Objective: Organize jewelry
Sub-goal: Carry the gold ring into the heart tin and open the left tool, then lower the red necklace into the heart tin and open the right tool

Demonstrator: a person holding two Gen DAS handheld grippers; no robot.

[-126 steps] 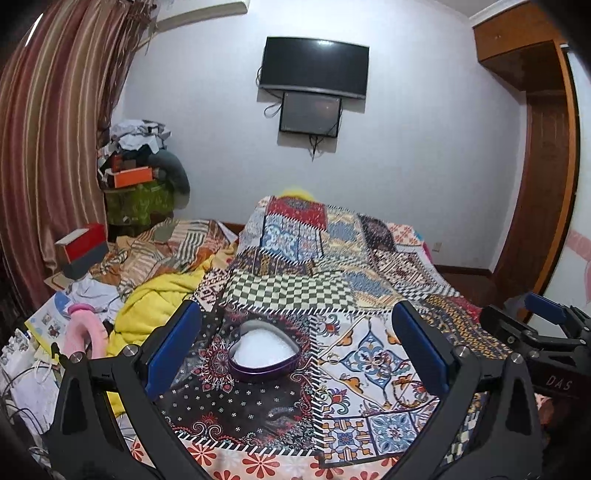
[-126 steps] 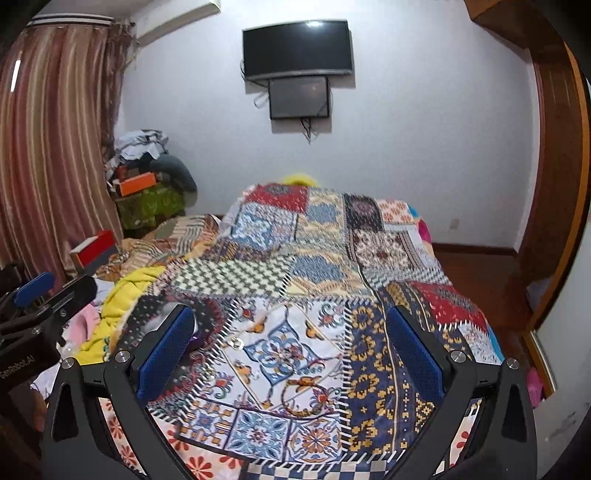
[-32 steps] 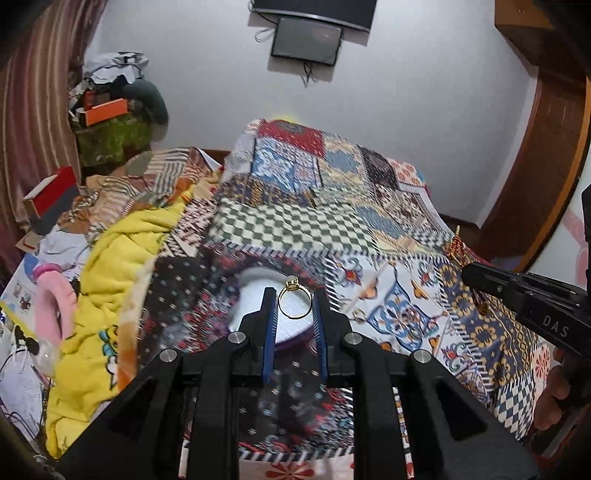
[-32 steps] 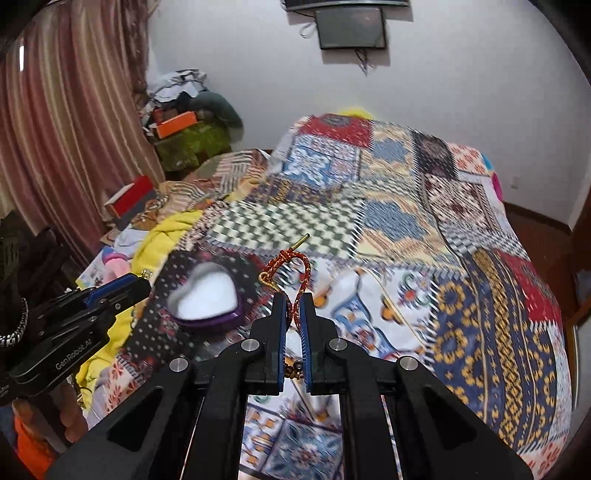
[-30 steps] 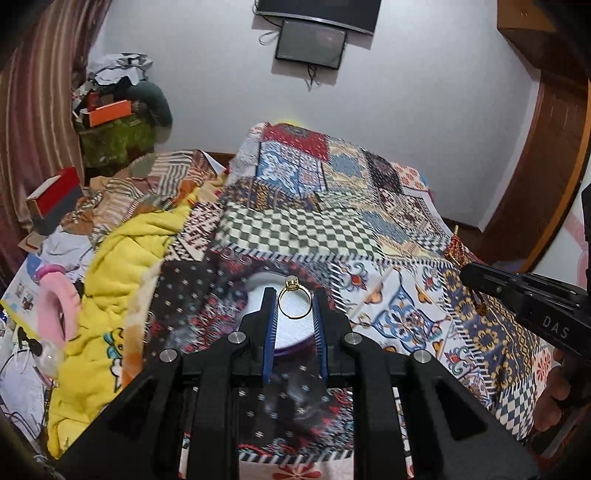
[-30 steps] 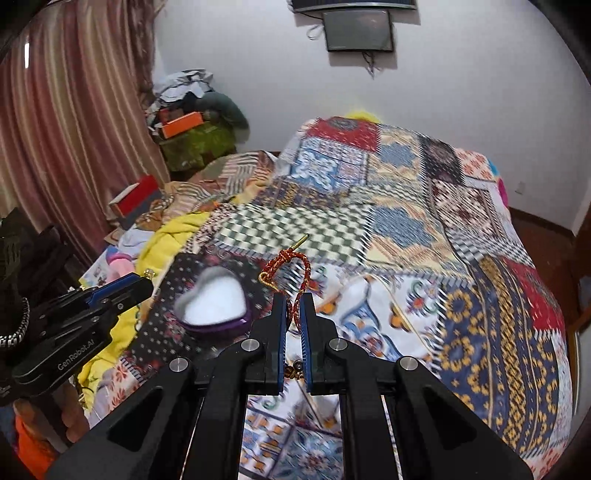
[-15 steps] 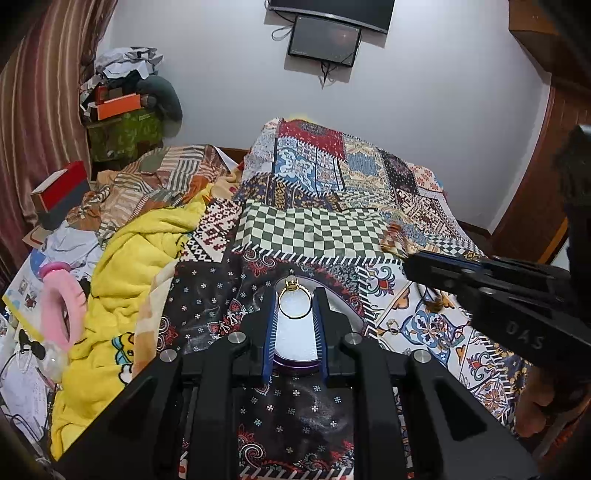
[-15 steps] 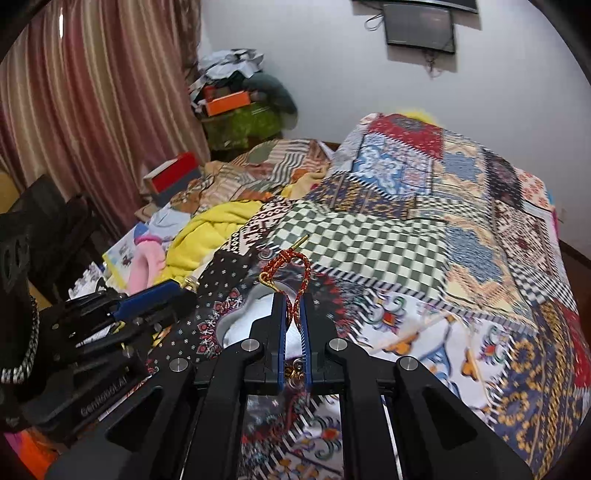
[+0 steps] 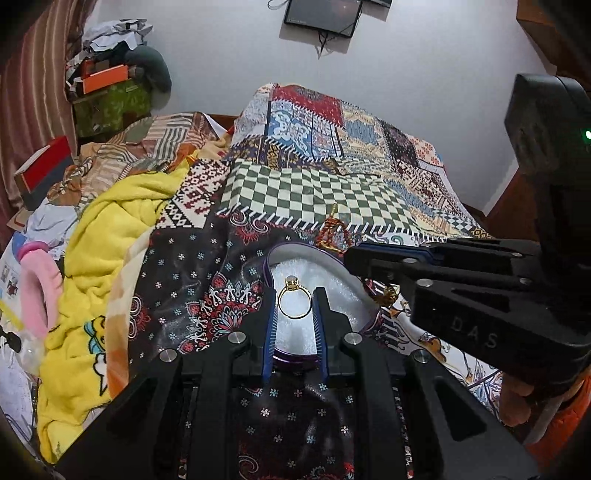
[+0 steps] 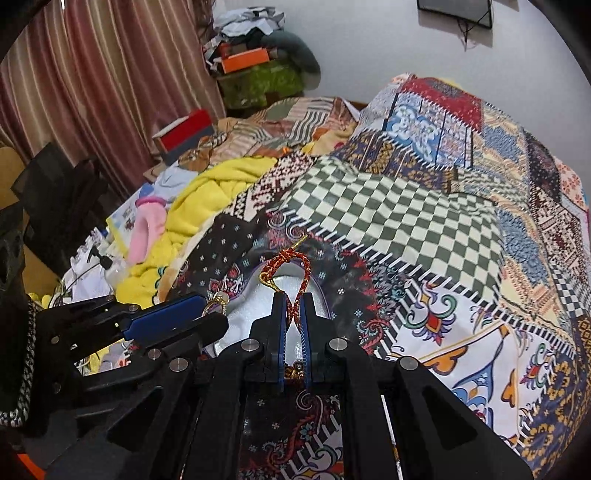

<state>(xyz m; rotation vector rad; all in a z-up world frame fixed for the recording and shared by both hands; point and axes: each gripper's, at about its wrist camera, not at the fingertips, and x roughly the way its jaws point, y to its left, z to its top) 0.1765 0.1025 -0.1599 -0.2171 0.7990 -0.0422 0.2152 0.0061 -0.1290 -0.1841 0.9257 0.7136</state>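
Observation:
A purple heart-shaped box with a white lining [image 9: 306, 269] [image 10: 255, 306] lies on the patchwork bedspread. My left gripper [image 9: 294, 299] is shut on a gold ring [image 9: 292, 302] with a pale stone, held just above the box's white lining. In the right wrist view that gripper [image 10: 218, 314] reaches in from the left with the ring [image 10: 218, 300]. My right gripper [image 10: 292, 301] is shut on a red-and-gold cord bracelet [image 10: 286, 269], whose loop stands above the box; in the left wrist view the right gripper [image 9: 349, 256] comes in from the right with the bracelet [image 9: 332, 236].
The patchwork bedspread [image 9: 332, 192] covers the bed. A yellow blanket [image 9: 110, 251] and a pink item [image 9: 37, 291] lie to the left. A red box [image 9: 40, 170] and piled clutter [image 9: 110, 92] stand by the striped curtain [image 10: 92, 74]. A screen [image 9: 321, 14] hangs on the far wall.
Both grippers have come down and together over the heart-shaped box, the ring and bracelet still held. The right gripper has swung left, crossing close in front of the left one.

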